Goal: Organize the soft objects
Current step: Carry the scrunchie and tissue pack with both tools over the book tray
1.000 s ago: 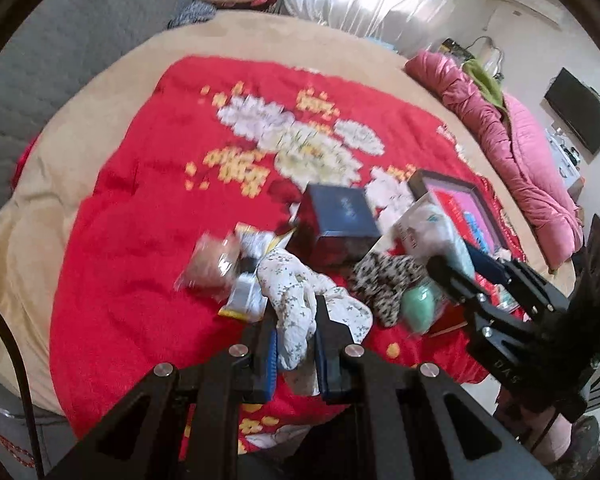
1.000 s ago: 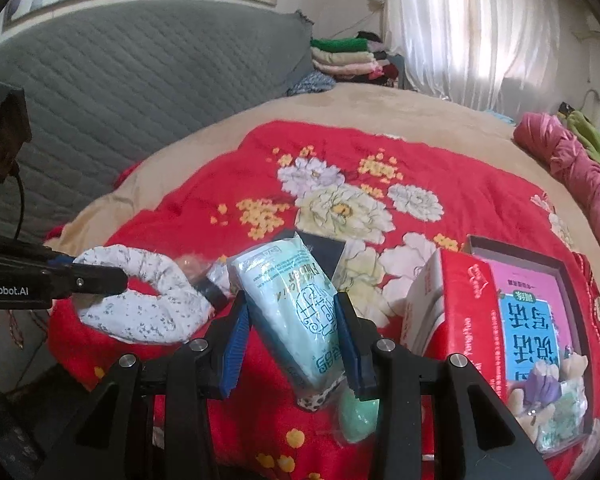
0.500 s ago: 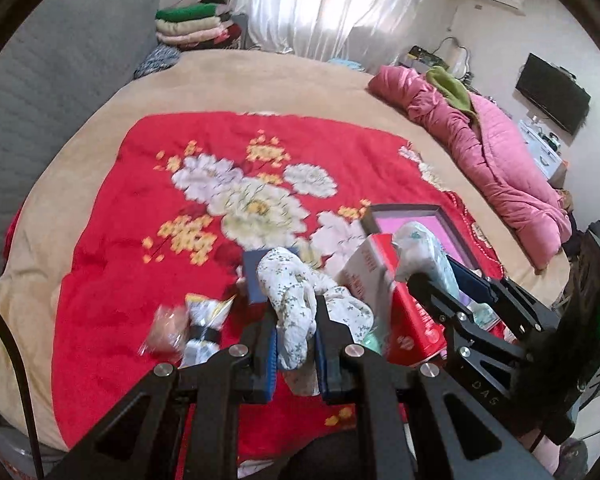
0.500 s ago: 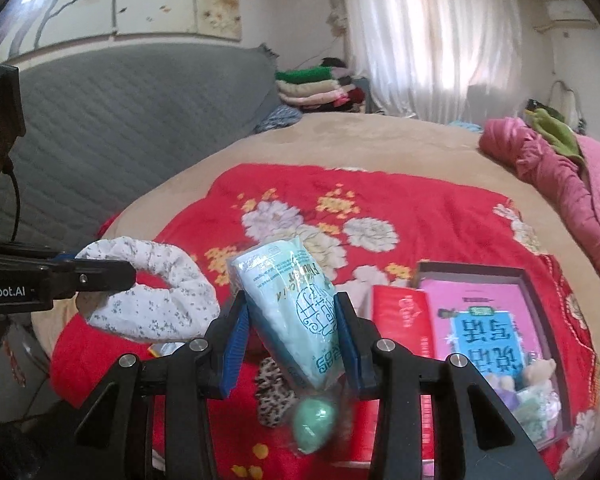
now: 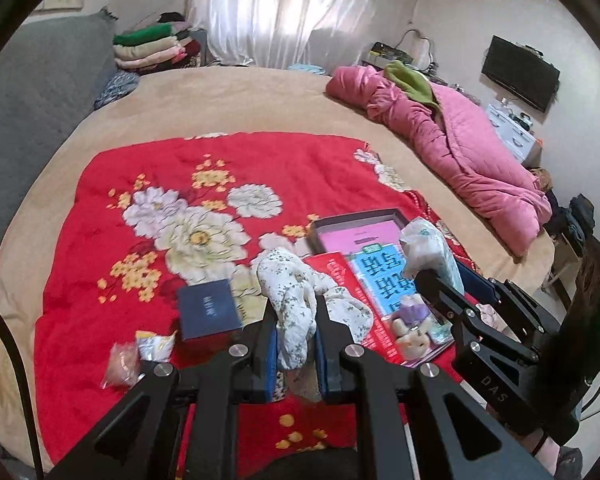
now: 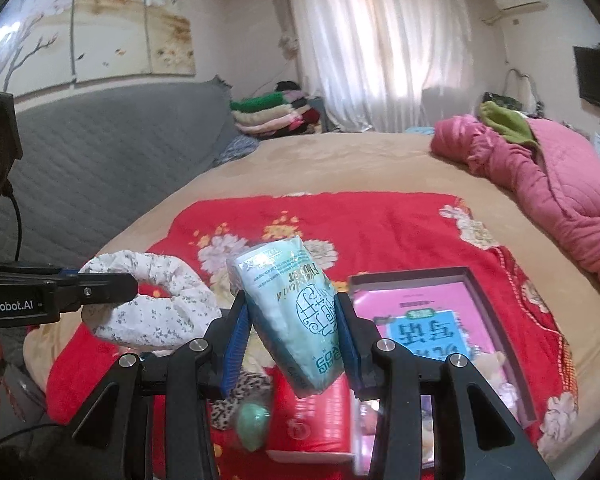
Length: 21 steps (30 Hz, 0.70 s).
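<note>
Both grippers loaded, held up over the bed.

Left gripper [image 5: 296, 336] jaws clamped tight on a white floral cloth [image 5: 296, 300], bunched between the blue pads, loose end looping out to the side. Right gripper [image 6: 294, 344] jaws clamped on a pale blue tissue pack [image 6: 296, 312], tilted, sticking out above and below the pads. Below them: red floral blanket [image 5: 148, 184] on the bed, open box [image 6: 476, 280] with a pink book, red box lid [image 6: 312, 420], navy box [image 5: 208, 314], snack packets [image 5: 140, 356], leopard-print cloth [image 6: 244, 392], green egg-shaped thing [image 6: 254, 426]. Pink quilt [image 5: 468, 152] heaped at the far right edge.
</note>
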Motion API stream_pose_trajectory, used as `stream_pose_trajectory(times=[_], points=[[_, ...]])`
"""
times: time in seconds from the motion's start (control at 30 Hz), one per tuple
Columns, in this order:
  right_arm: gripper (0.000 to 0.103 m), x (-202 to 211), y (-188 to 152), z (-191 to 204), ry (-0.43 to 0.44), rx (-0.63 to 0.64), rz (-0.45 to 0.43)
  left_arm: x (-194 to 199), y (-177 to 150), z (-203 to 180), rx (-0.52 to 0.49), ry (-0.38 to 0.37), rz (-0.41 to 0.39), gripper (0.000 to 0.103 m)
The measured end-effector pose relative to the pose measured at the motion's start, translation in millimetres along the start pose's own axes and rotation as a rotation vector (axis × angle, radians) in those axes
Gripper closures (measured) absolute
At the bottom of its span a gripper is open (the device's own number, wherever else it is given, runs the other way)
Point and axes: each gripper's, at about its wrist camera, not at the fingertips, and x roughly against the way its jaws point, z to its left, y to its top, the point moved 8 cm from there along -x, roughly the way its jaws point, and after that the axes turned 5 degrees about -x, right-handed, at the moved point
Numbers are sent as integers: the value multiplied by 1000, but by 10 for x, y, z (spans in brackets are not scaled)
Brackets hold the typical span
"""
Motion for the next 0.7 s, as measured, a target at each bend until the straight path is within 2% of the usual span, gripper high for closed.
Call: stream_pose_trajectory(times=[0.47,0.7], points=[[61,464,99,-925,-120,-109,-53,-251,200,-782,-109,-84,4,88],[61,551,101,-1177,-156,-137,-59,-455,247,-1088,-143,-140,11,88]])
